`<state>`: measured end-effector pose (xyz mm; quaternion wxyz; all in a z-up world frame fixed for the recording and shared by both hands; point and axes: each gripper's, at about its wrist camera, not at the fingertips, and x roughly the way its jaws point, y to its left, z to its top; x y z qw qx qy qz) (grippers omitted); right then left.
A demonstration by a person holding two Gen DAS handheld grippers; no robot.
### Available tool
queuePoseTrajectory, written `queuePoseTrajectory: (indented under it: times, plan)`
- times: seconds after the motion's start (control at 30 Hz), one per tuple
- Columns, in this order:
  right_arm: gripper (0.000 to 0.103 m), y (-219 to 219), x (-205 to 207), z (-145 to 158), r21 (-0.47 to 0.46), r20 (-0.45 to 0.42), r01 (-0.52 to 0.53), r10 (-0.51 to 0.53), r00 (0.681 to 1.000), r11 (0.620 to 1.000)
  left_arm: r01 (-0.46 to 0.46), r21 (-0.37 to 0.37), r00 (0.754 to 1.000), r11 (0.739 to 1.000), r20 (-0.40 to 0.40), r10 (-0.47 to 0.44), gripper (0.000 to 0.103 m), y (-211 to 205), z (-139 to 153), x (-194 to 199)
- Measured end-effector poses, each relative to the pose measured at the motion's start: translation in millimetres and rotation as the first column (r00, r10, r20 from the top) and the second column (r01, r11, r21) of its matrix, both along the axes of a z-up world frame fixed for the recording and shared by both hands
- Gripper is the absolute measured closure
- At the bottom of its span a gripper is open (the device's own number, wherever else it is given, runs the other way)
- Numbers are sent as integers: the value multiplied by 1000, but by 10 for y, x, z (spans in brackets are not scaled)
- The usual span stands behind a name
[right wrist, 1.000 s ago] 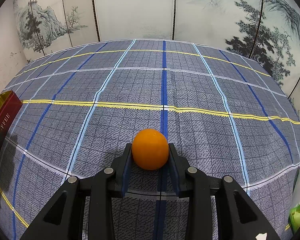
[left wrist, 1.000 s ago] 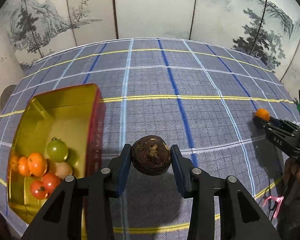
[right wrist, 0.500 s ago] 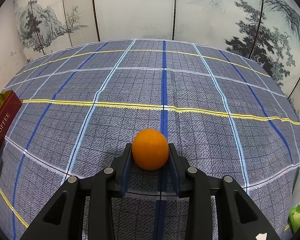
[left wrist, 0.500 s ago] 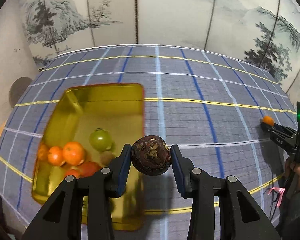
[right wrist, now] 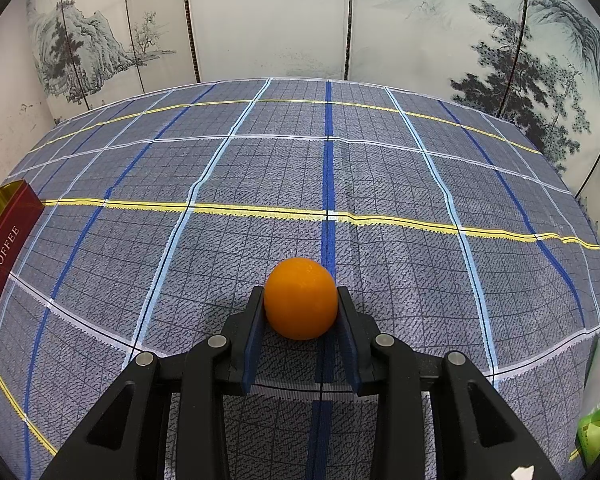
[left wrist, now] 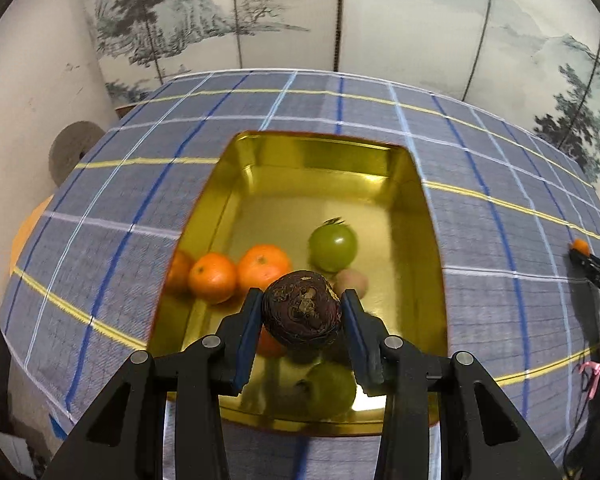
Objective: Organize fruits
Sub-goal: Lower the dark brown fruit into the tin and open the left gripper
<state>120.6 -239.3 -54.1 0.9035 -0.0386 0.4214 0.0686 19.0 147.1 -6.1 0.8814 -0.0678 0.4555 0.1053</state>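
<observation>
My left gripper (left wrist: 302,312) is shut on a dark purple-brown round fruit (left wrist: 301,312) and holds it above the near part of a gold tin (left wrist: 320,152). The tin holds two oranges (left wrist: 214,278), a green tomato (left wrist: 333,244), a pale fruit (left wrist: 352,282) and a red fruit partly hidden under my fingers. My right gripper (right wrist: 301,308) is shut on a smooth orange fruit (right wrist: 301,298) just above the checked cloth. The right gripper with its orange also shows far right in the left wrist view (left wrist: 580,246).
The table is covered with a blue-grey checked cloth (right wrist: 328,168). The tin's red side, lettered TOFFEE (right wrist: 4,248), shows at the left edge of the right wrist view. A green packet (right wrist: 598,428) lies at the lower right. Painted screens stand behind the table.
My left gripper has carried the dark fruit leftwards from over the cloth to above the gold tin. The right gripper and its orange have stayed still.
</observation>
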Motion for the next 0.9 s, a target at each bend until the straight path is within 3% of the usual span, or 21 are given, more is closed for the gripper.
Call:
queuePoseTrajectory:
  times: [0.5, 0.9]
  plan:
    - [71, 1, -2, 0, -1, 0, 0, 0, 1000, 1000, -15, -6, 999, 1000, -32, 15, 62, 104, -167, 5]
    - [71, 3, -3, -2, -1, 0, 0, 0, 1000, 1000, -7, 38, 999, 999, -33, 8, 62, 93, -189, 15]
